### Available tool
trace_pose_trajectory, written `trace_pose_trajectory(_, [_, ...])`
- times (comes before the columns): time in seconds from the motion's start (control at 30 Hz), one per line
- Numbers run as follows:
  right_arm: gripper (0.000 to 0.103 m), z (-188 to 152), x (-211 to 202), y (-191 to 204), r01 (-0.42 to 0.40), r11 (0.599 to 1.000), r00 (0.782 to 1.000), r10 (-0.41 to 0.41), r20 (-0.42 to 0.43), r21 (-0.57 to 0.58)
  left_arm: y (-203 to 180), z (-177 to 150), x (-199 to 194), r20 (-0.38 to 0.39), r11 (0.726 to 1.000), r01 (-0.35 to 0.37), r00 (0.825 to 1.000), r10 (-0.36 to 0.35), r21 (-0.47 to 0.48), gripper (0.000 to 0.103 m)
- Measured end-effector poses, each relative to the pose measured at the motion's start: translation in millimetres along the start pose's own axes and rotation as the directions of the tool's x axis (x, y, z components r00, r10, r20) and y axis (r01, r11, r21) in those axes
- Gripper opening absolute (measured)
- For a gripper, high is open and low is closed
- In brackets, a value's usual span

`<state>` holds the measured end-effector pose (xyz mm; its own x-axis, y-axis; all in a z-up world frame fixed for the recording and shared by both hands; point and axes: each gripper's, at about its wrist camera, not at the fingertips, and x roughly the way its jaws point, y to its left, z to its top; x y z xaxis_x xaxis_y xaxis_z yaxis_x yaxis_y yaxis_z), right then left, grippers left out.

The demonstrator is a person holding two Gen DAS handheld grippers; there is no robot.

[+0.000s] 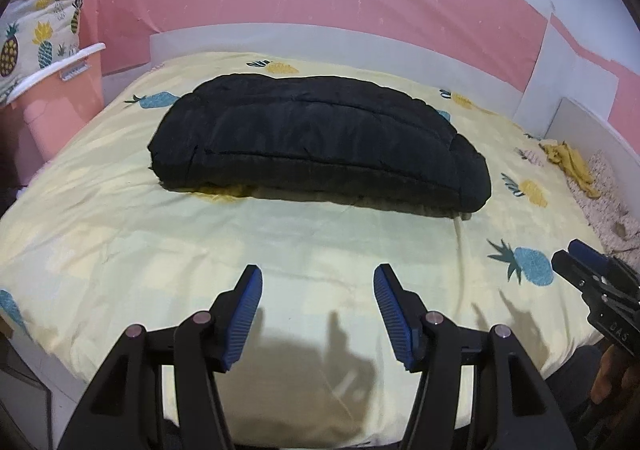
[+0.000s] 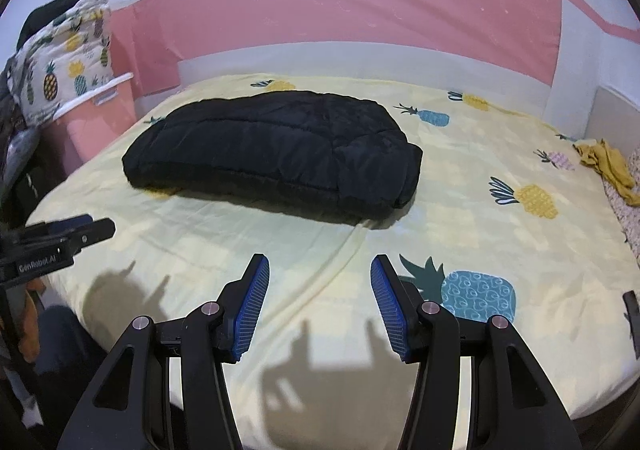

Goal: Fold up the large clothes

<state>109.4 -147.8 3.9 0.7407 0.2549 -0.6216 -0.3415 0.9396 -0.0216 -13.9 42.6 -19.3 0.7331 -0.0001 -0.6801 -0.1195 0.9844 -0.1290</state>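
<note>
A black quilted padded coat (image 1: 316, 142) lies folded in a thick bundle on the middle of the bed; it also shows in the right wrist view (image 2: 276, 154). My left gripper (image 1: 318, 278) is open and empty, held above the bedsheet well short of the coat. My right gripper (image 2: 320, 268) is open and empty too, over the sheet in front of the coat's right end. The right gripper shows at the right edge of the left wrist view (image 1: 580, 262), and the left gripper shows at the left edge of the right wrist view (image 2: 80, 228).
The bed has a pale yellow pineapple-print sheet (image 1: 120, 218). A pink bin (image 1: 60, 98) with a pineapple-print pillow (image 1: 44, 30) stands at the left. A mustard-yellow cloth (image 2: 608, 166) lies at the bed's right edge. A pink and white wall runs behind.
</note>
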Motion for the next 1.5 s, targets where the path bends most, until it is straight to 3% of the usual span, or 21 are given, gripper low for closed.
trace_pose_trajectory(0.23, [0.054,-2,6,4,0.019,1.000,1.000,-0.019,-0.024,0.010,-5,-3,2,-0.001,0.999,-0.041,0.999,0.041,0.021,0.060])
trace_pose_trajectory(0.53, [0.054,-3,11,8,0.021,1.000,0.999,-0.021,-0.031,-0.002,-6,-8,11,-0.038,0.999,-0.037,0.999,0.038,0.016,0.060])
trace_pose_trajectory(1.5, [0.054,-4,16,13,0.018,1.000,0.998,-0.018,-0.054,-0.006,-9,-6,14,-0.037,0.999,-0.025,0.999,0.026,0.025,0.060])
